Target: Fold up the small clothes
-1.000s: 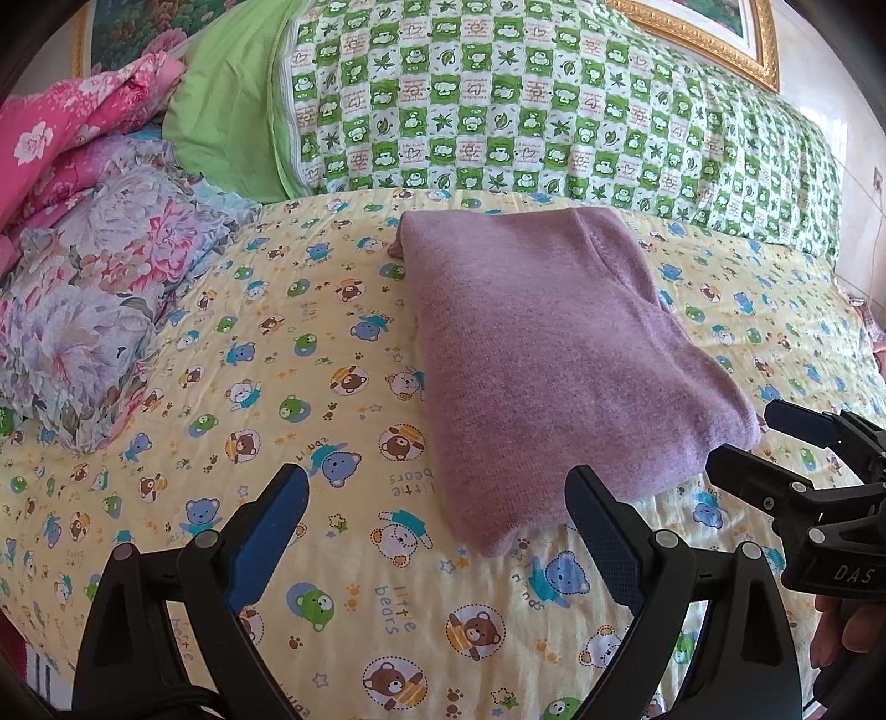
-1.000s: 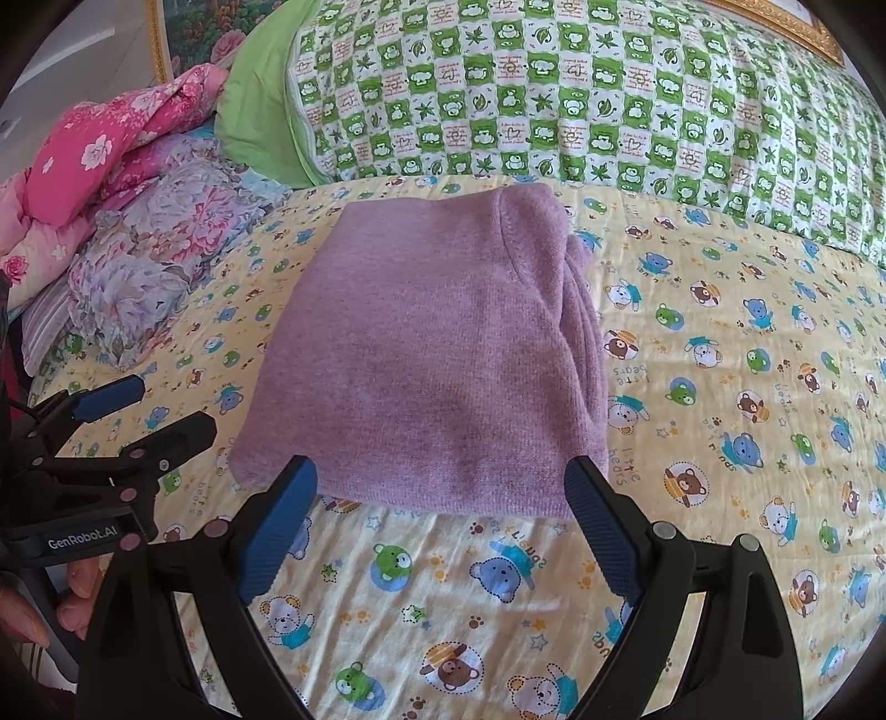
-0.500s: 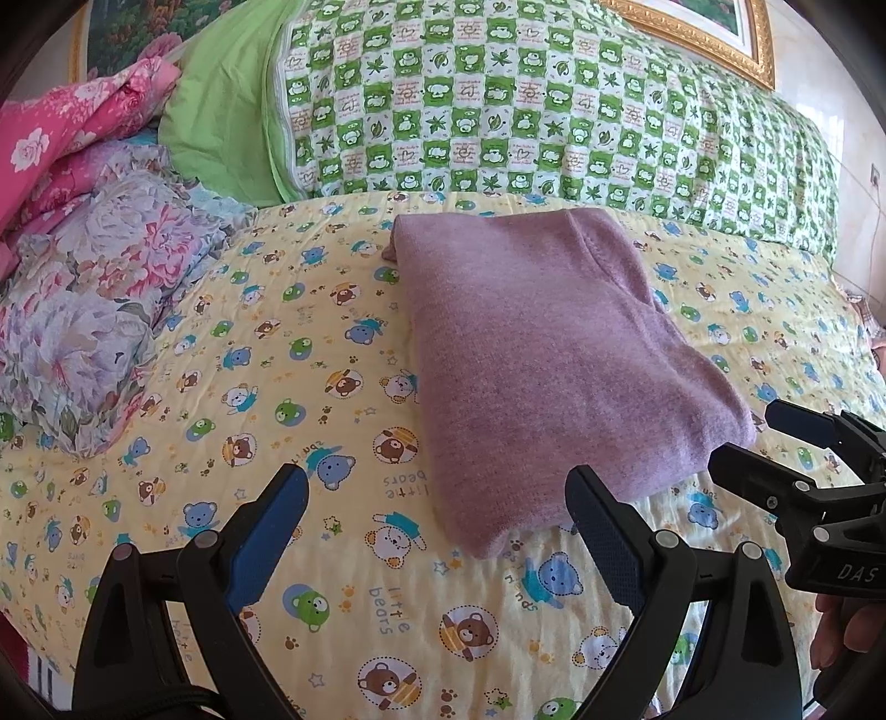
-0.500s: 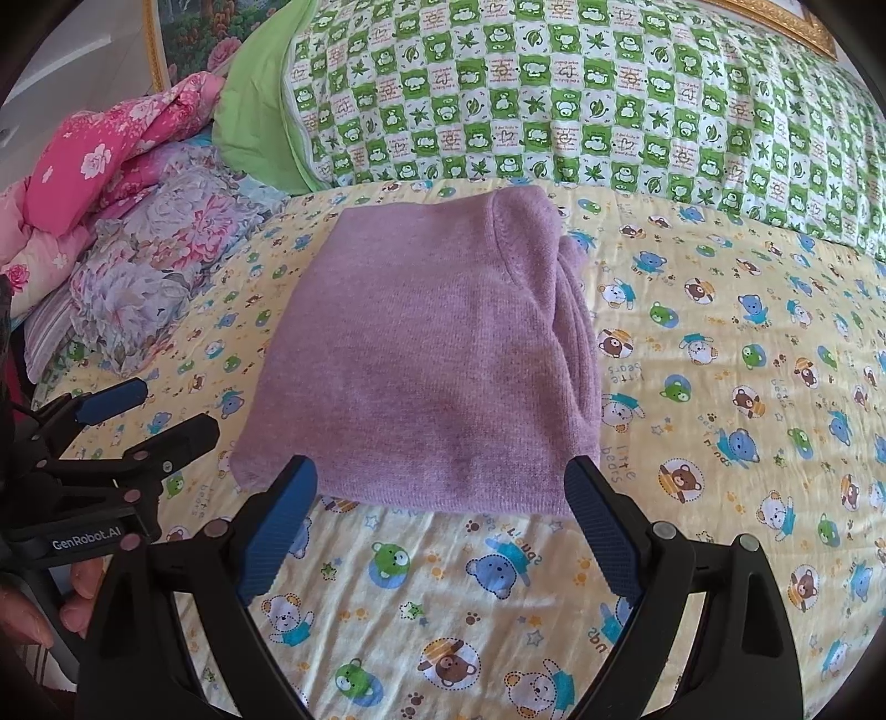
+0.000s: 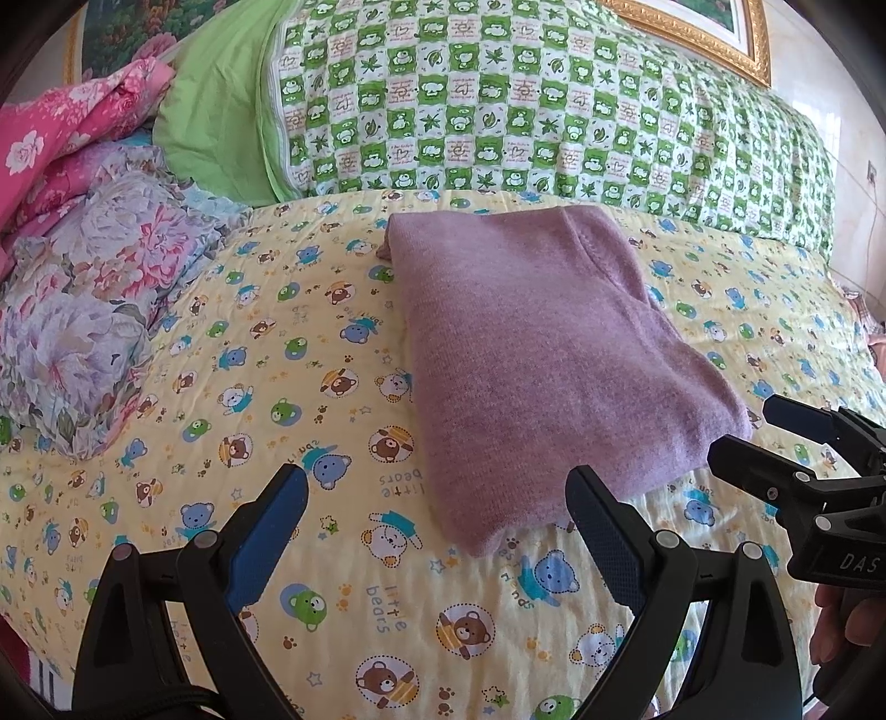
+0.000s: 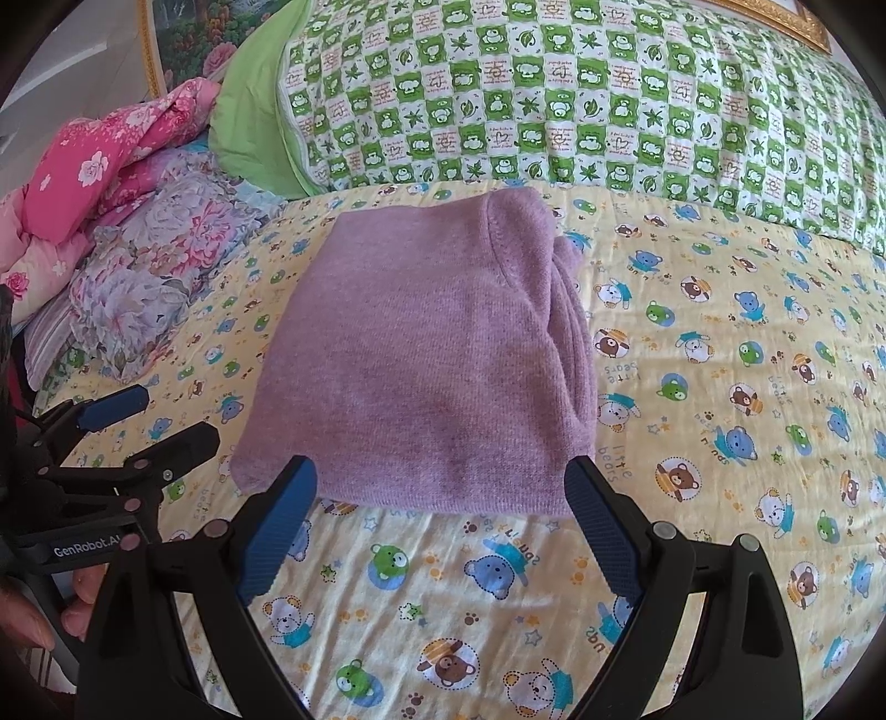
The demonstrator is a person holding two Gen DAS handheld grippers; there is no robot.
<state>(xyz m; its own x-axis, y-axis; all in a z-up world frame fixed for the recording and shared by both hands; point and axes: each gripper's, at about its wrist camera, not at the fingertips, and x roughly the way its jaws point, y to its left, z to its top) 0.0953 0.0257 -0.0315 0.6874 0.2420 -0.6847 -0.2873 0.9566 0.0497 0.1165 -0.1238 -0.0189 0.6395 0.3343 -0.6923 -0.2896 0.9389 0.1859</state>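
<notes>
A purple knit garment lies folded into a thick rectangle on the yellow bear-print bedsheet. In the right wrist view the purple knit garment shows stacked folded layers along its right side. My left gripper is open just short of the garment's near left corner, nothing between its fingers. My right gripper is open too, its fingertips level with the garment's near edge and spanning most of its width. Each gripper appears in the other's view: the right gripper at the right edge, the left gripper at the left edge.
A green checked pillow and a plain green pillow lie along the headboard. Floral bedding and a pink quilt are piled at the left. A gold picture frame hangs behind. A hand holds the left gripper.
Both grippers have eased a little closer to the garment's near edge. The garment has not moved and both grippers stay open.
</notes>
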